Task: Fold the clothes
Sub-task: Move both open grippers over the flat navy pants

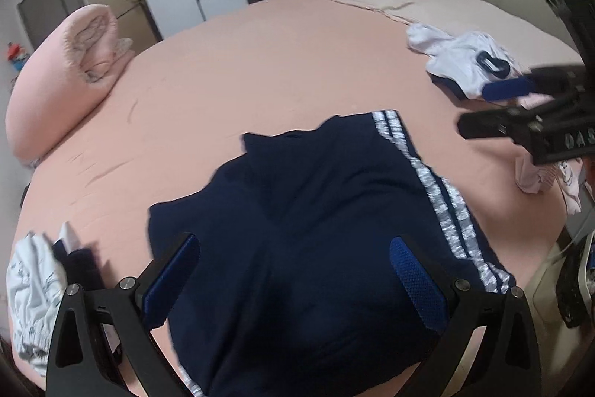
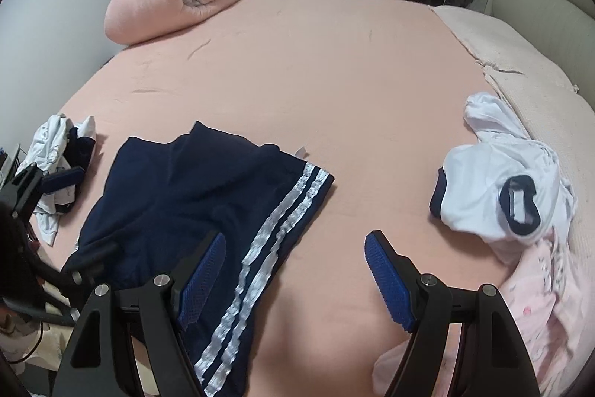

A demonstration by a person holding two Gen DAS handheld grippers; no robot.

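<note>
From the left wrist, the left claw (image 1: 293, 270) hangs with its jaws spread wide and empty over the navy shorts (image 1: 316, 211), which lie rumpled on the pink bed (image 1: 260, 62), their white side stripes toward the right claw (image 1: 483, 110) at the picture's right edge. From the right wrist, that claw stands wide open too, gripping nothing, one blue pad above the shorts' striped edge and the other above bare sheet, with a white shirt (image 2: 502, 181) lying well apart to the right.
</note>
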